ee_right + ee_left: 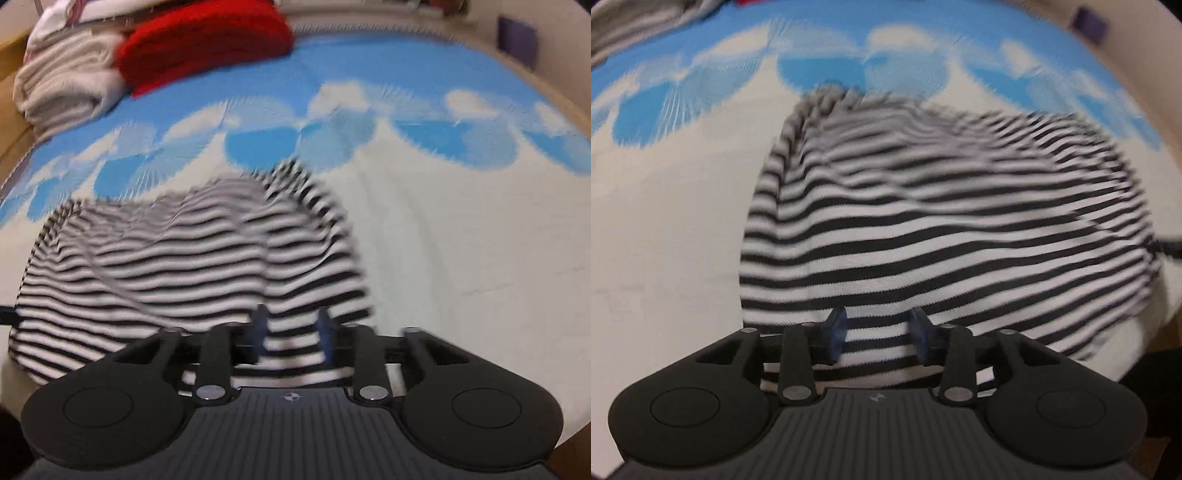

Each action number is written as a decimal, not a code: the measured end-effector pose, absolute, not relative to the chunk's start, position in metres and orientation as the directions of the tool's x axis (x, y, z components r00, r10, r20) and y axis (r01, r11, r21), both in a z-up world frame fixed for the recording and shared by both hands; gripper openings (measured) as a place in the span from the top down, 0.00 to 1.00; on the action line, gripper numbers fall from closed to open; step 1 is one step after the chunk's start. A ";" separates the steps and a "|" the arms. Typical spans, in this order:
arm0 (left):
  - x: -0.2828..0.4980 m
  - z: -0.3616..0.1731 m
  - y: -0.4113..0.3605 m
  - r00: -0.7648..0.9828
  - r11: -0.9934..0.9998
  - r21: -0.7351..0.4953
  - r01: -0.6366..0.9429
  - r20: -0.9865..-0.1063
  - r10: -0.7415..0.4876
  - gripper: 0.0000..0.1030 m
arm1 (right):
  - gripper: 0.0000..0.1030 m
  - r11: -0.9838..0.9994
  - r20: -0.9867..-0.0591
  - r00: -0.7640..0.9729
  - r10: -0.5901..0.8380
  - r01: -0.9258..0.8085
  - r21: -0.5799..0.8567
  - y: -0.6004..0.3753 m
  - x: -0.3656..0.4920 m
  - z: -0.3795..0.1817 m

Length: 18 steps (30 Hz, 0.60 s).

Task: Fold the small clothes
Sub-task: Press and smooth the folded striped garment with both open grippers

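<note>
A black-and-white striped garment (942,229) lies spread on a bed sheet (665,203) printed with blue and white clouds. The left wrist view shows it filling the middle and right, blurred at its far edge. My left gripper (878,325) hangs over the garment's near edge, its blue pads apart with striped cloth visible below the gap and nothing pinched. Through the right wrist camera the same striped garment (184,266) sits left of centre. My right gripper (291,325) is over its near right corner, open, pads clear of the cloth.
Folded clothes are stacked at the far left of the sheet (461,240): a red piece (207,44) and a beige one (66,85). A purple object (517,40) stands by the wall at the far right. Bare sheet stretches right of the garment.
</note>
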<state>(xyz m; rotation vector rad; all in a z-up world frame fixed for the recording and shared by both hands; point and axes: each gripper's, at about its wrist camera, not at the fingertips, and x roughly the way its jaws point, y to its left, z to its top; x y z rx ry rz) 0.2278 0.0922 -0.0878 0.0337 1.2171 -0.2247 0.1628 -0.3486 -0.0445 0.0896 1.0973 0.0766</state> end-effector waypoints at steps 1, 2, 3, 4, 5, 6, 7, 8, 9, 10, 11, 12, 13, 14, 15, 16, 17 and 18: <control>0.232 -0.091 0.090 0.319 0.981 -0.093 0.170 -0.937 -0.144 0.56 | 0.62 0.999 -0.928 0.370 0.052 -0.010 0.052 -0.344 0.168 -0.060; 0.234 -0.090 0.088 0.324 0.984 -0.091 0.153 -0.936 -0.137 0.55 | 0.62 1.000 -0.946 0.324 -0.009 0.000 -0.009 -0.341 0.171 -0.070; 0.235 -0.088 0.086 0.343 0.987 -0.080 0.137 -0.931 -0.123 0.55 | 0.62 0.999 -0.945 0.325 -0.037 0.014 -0.034 -0.339 0.175 -0.071; 0.236 -0.083 0.084 0.368 0.990 -0.065 0.124 -0.924 -0.106 0.51 | 0.63 0.999 -0.933 0.358 -0.040 0.035 -0.030 -0.338 0.178 -0.066; 0.236 -0.078 0.082 0.400 0.992 -0.048 0.117 -0.912 -0.091 0.48 | 0.63 0.998 -0.916 0.400 -0.038 0.052 -0.019 -0.336 0.181 -0.059; 0.237 -0.073 0.078 0.430 0.993 -0.036 0.117 -0.899 -0.083 0.45 | 0.63 0.998 -0.894 0.446 -0.031 0.063 -0.003 -0.333 0.184 -0.051; 0.237 -0.069 0.078 0.453 0.992 -0.033 0.118 -0.888 -0.084 0.44 | 0.62 0.998 -0.872 0.490 -0.013 0.064 0.021 -0.328 0.186 -0.044; 0.238 -0.066 0.076 0.471 0.992 -0.033 0.119 -0.878 -0.086 0.44 | 0.62 0.997 -0.849 0.528 0.012 0.056 0.049 -0.322 0.188 -0.038; 0.240 -0.065 0.074 0.480 0.992 -0.038 0.122 -0.872 -0.092 0.44 | 0.62 0.996 -0.830 0.556 0.041 0.040 0.075 -0.315 0.190 -0.034; 0.242 -0.064 0.072 0.481 0.992 -0.041 0.121 -0.872 -0.095 0.44 | 0.62 0.995 -0.817 0.573 0.068 0.018 0.096 -0.309 0.192 -0.031; 0.245 -0.065 0.071 0.478 0.992 -0.044 0.119 -0.873 -0.096 0.44 | 0.62 0.993 -0.809 0.580 0.098 -0.010 0.113 -0.298 0.197 -0.031; 0.247 -0.066 0.070 0.476 0.992 -0.045 0.117 -0.874 -0.096 0.44 | 0.62 0.992 -0.808 0.576 0.123 -0.040 0.123 -0.288 0.202 -0.034; 0.248 -0.066 0.069 0.475 0.992 -0.046 0.115 -0.875 -0.096 0.44 | 0.62 0.990 -0.812 0.567 0.140 -0.064 0.126 -0.278 0.207 -0.038; 0.248 -0.064 0.069 0.477 0.992 -0.049 0.113 -0.873 -0.098 0.44 | 0.62 0.988 -0.822 0.549 0.152 -0.093 0.120 -0.266 0.214 -0.044; 0.249 -0.063 0.069 0.480 0.992 -0.055 0.112 -0.871 -0.102 0.44 | 0.62 0.988 -0.833 0.532 0.150 -0.112 0.106 -0.256 0.218 -0.047; 0.253 -0.062 0.068 0.481 0.992 -0.061 0.111 -0.870 -0.107 0.44 | 0.62 0.988 -0.848 0.512 0.140 -0.132 0.083 -0.247 0.225 -0.055; 0.253 -0.062 0.068 0.482 0.991 -0.068 0.111 -0.868 -0.114 0.44 | 0.62 0.988 -0.861 0.493 0.122 -0.147 0.055 -0.239 0.231 -0.061; 0.256 -0.062 0.066 0.481 0.991 -0.075 0.113 -0.868 -0.120 0.44 | 0.62 0.988 -0.872 0.479 0.098 -0.153 0.026 -0.232 0.235 -0.067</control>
